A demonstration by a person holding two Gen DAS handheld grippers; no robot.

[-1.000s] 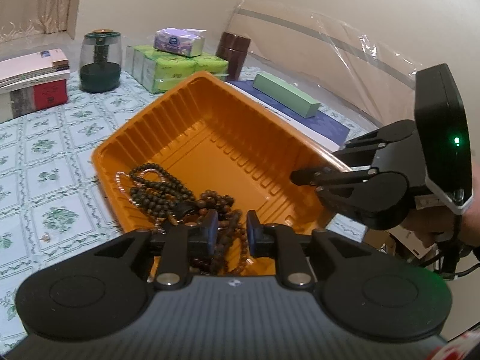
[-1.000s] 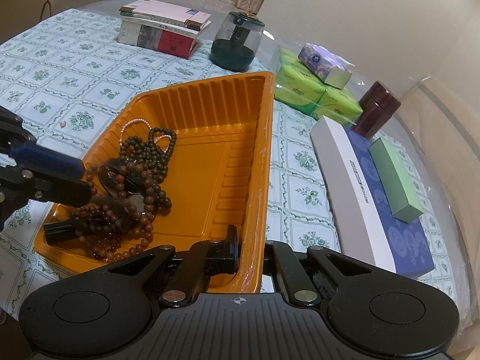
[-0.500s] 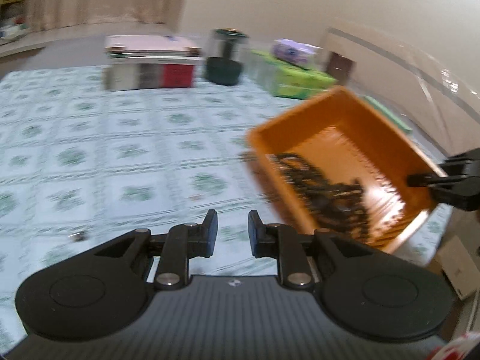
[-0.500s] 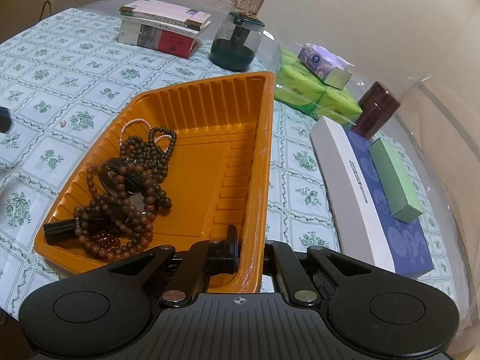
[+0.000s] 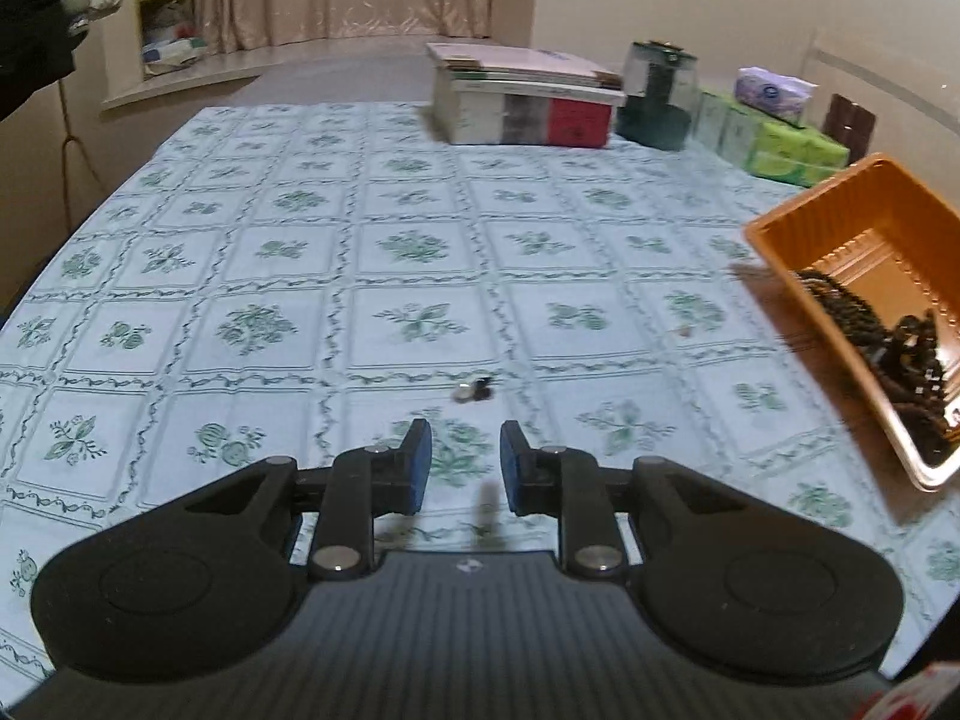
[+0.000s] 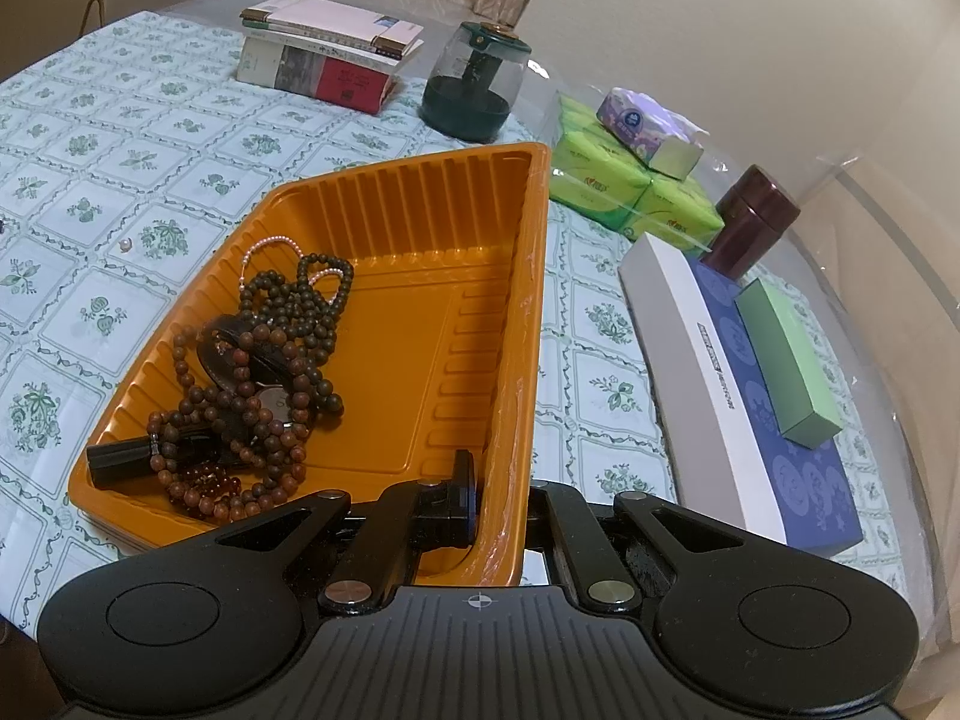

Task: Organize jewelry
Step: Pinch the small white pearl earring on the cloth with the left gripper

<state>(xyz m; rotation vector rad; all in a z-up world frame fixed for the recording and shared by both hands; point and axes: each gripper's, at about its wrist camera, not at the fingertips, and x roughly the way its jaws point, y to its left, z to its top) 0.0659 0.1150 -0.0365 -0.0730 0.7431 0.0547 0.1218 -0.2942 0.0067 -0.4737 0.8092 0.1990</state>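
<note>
A green-patterned white tablecloth [image 5: 420, 252] carries an orange ribbed plastic tray [image 6: 480, 324] near its right edge, brown bead necklaces [image 6: 264, 372] heaped inside. The right gripper [image 6: 498, 501] is clenched on the tray's near rim. The left gripper [image 5: 462, 462], its empty jaws just opening, hovers near the tablecloth's front edge, just short of a small dark earring-like piece [image 5: 474, 389].
</note>
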